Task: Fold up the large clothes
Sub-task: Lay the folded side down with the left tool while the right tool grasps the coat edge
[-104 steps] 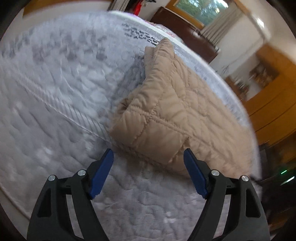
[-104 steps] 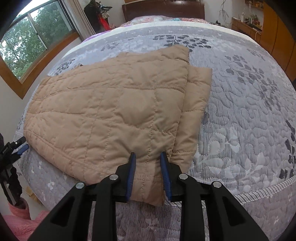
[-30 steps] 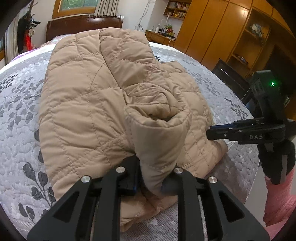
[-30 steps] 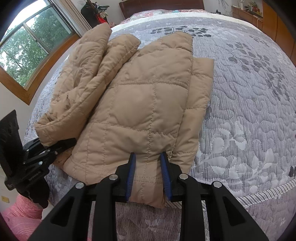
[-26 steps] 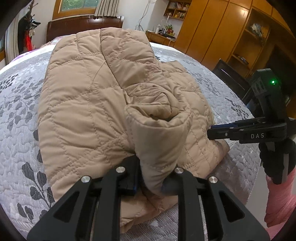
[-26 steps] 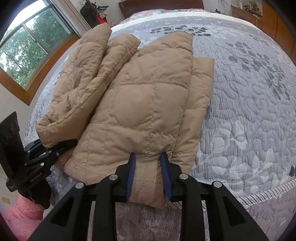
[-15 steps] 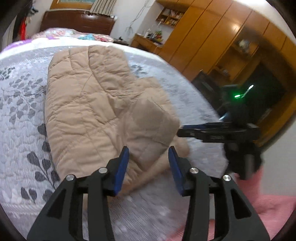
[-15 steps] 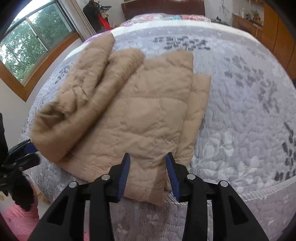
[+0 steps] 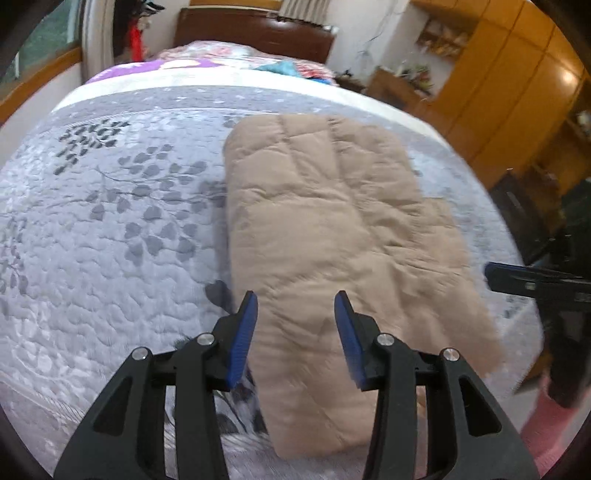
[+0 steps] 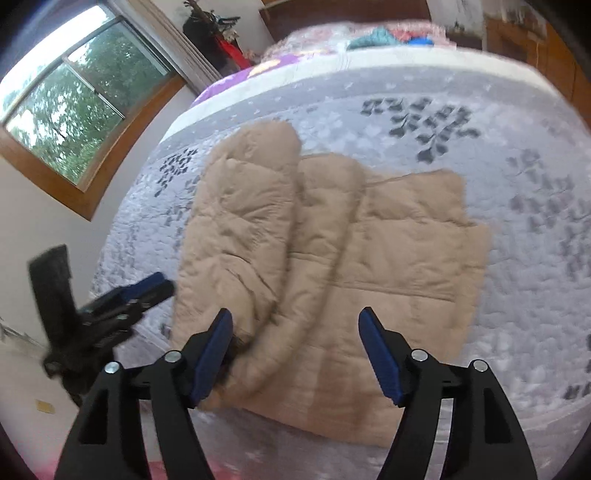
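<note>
A tan quilted jacket point(image 9: 332, 236) lies folded on the grey leaf-patterned bedspread point(image 9: 110, 229). My left gripper point(image 9: 295, 325) is open and empty, hovering above the jacket's near end. In the right wrist view the jacket point(image 10: 369, 266) lies with its left part folded over the rest in a thick roll. My right gripper point(image 10: 295, 339) is open wide and empty, above the jacket's near edge. The left gripper point(image 10: 133, 295) shows at the left of the right wrist view, and the right gripper point(image 9: 524, 284) at the right edge of the left wrist view.
A dark wooden headboard point(image 9: 255, 33) and colourful pillows point(image 9: 229, 59) are at the bed's far end. Orange wooden wardrobes point(image 9: 517, 92) stand on the right. A window point(image 10: 74, 107) is in the left wall. The bed's near edge runs below the jacket.
Both grippers have let go of the jacket, opened and pulled back and up. The left side of the jacket now lies folded over the rest.
</note>
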`<action>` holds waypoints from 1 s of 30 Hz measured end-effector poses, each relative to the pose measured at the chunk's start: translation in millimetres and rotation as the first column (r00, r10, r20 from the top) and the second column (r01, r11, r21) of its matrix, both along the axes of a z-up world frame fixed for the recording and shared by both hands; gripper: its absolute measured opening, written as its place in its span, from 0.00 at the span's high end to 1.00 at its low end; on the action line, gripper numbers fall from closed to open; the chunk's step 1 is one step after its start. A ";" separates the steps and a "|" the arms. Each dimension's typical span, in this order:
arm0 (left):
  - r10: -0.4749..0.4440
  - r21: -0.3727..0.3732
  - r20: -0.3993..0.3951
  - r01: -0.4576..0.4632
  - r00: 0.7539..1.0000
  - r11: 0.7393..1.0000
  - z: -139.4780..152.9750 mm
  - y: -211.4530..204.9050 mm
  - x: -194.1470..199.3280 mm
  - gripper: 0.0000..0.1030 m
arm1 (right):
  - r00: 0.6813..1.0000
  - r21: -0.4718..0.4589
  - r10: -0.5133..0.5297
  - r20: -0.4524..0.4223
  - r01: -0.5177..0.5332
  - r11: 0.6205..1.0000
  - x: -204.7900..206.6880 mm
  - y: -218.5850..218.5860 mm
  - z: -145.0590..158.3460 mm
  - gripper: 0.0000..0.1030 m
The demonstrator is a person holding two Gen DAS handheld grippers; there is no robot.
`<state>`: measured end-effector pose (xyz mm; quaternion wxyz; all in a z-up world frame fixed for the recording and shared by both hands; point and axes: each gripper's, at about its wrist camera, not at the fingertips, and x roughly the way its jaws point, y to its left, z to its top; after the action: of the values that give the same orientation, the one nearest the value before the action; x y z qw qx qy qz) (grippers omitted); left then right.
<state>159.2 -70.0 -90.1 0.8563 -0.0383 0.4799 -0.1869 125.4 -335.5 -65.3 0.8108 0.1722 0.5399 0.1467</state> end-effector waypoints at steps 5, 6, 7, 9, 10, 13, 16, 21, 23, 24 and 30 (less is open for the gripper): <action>0.024 0.014 -0.013 -0.024 1.000 1.000 -7.8 0.8 14.3 0.58 | 0.997 0.070 0.002 -0.072 0.003 0.998 23.2 7.6 -13.8 0.21; 0.029 0.017 -0.008 -0.029 1.000 0.999 -7.8 1.7 15.1 0.57 | 0.996 0.080 0.002 -0.094 0.006 0.997 28.5 9.6 -19.0 0.21; 0.037 0.022 0.001 -0.037 0.999 0.999 -7.5 3.4 15.5 0.57 | 0.994 0.081 0.002 -0.110 0.007 0.997 31.8 11.9 -22.9 0.21; 0.052 0.033 0.016 -0.052 0.999 0.998 -7.5 5.7 16.5 0.57 | 0.991 0.084 0.013 -0.130 -0.002 0.996 38.0 18.6 -29.7 0.21; 0.056 0.030 0.017 -0.056 0.998 0.998 -7.5 7.5 16.4 0.59 | 0.990 0.085 0.017 -0.140 -0.005 0.996 40.2 21.2 -33.0 0.21; 0.065 0.026 0.015 -0.065 0.998 0.998 -7.6 11.7 16.0 0.59 | 0.986 0.079 0.024 -0.164 -0.011 0.997 47.2 30.1 -43.8 0.29; 0.080 0.024 0.008 -0.080 0.997 0.996 -9.6 17.6 16.5 0.59 | 0.987 0.052 0.035 -0.156 -0.027 0.998 52.9 38.7 -48.3 0.55; 0.100 -0.001 0.001 -0.100 0.995 0.995 -7.6 26.4 15.0 0.59 | 0.995 0.007 0.078 -0.059 -0.078 0.997 41.5 46.9 -28.1 0.74; 0.097 -0.020 0.007 -0.097 0.995 0.995 -3.3 28.0 12.1 0.59 | 0.995 -0.014 0.101 0.001 -0.101 0.995 32.5 48.6 -10.0 0.76; 0.094 -0.032 0.012 -0.093 0.996 0.995 0.2 28.2 9.8 0.59 | 0.993 -0.024 0.110 0.037 -0.109 0.994 26.0 48.8 1.7 0.76; 0.034 -0.105 0.050 -0.029 0.998 0.994 23.0 17.6 -6.7 0.59 | 0.978 -0.079 0.111 0.177 -0.098 0.992 -9.3 30.1 55.9 0.78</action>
<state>152.5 -52.4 -67.1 0.8681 -0.0857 0.4466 -0.1993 116.2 -305.4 -9.4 0.8531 0.1013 0.4770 0.1853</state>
